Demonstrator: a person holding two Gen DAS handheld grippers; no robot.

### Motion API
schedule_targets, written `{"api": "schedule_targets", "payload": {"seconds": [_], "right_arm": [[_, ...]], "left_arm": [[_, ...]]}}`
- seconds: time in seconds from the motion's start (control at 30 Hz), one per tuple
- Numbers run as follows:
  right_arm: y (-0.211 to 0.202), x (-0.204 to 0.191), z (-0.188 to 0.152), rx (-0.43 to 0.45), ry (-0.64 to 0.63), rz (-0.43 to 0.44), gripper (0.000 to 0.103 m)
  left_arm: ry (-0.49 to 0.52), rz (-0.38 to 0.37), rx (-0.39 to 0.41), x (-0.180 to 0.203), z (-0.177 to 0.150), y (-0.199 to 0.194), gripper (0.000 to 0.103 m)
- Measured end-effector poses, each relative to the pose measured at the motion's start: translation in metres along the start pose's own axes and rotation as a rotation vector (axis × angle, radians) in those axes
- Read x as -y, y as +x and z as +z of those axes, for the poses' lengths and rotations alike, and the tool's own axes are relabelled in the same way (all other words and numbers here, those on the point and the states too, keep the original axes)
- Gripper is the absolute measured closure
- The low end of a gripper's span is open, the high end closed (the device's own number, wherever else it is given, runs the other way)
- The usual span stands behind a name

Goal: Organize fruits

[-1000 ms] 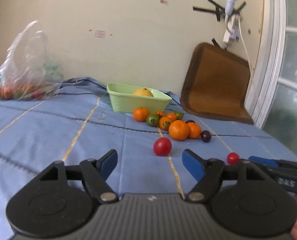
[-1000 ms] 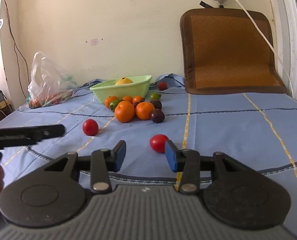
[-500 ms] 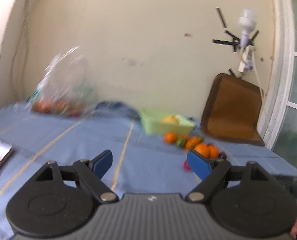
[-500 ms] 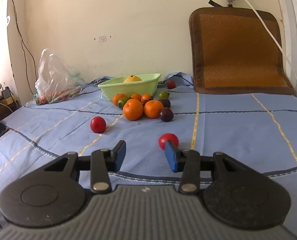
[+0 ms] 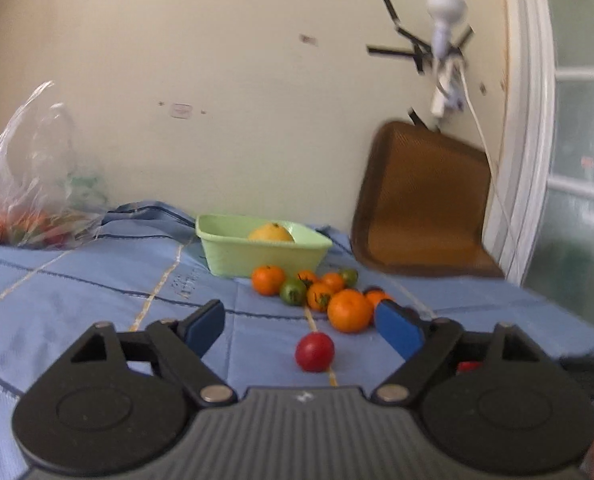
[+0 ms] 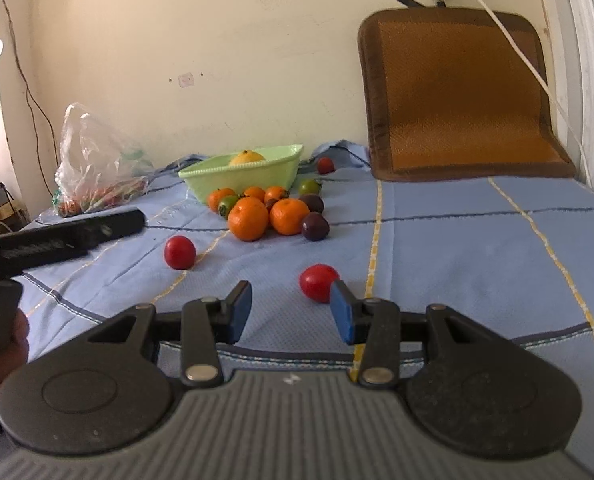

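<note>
My left gripper (image 5: 301, 330) hangs over the blue cloth with its jaws opening and nothing between them. A red tomato (image 5: 315, 352) lies on the cloth just ahead of it, untouched. Behind it is a pile of oranges (image 5: 349, 310) with green tomatoes, then a green basin (image 5: 265, 254) holding a yellow fruit (image 5: 271, 233). My right gripper (image 6: 291, 314) is open and empty, with another red tomato (image 6: 317, 282) just beyond its right finger. In the right wrist view I also see the first tomato (image 6: 180, 252), the oranges (image 6: 248, 218), a dark plum (image 6: 315, 227) and the basin (image 6: 249, 178).
A plastic bag (image 5: 37, 192) of produce sits at the far left by the wall. A brown mat (image 6: 457, 96) leans on the wall at the right, crossed by a white cable (image 6: 517, 52). A small red tomato (image 6: 325, 165) lies behind the basin. A hand (image 6: 9, 344) grips the other tool's handle.
The left view swung away to the left, then came back onto the fruit pile, and its jaws stand wider. The right gripper has stayed put.
</note>
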State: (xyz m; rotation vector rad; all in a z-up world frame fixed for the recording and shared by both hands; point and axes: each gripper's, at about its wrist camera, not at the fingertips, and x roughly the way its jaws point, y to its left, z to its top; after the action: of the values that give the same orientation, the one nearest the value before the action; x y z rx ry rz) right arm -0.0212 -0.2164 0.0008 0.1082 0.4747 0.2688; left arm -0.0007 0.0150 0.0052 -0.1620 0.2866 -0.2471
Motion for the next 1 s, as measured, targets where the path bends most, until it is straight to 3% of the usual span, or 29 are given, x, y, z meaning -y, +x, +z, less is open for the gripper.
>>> {"api": "schedule_targets", "payload": {"seconds": [0.17,1.0], "right_arm": [[0.0061,-0.0001,0.0006,-0.033,0.009,-0.010,0.057],[0.0041,0.0000,-0.0010,-0.021,-0.002,-0.004,0.057]], "left_arm": [[-0.064,-0.013,-0.001,-0.0095,-0.0031,-0.0009,0.015],[-0.065,-0.016,0.004,-0.0134,-0.0043,-0.0025,0.010]]}}
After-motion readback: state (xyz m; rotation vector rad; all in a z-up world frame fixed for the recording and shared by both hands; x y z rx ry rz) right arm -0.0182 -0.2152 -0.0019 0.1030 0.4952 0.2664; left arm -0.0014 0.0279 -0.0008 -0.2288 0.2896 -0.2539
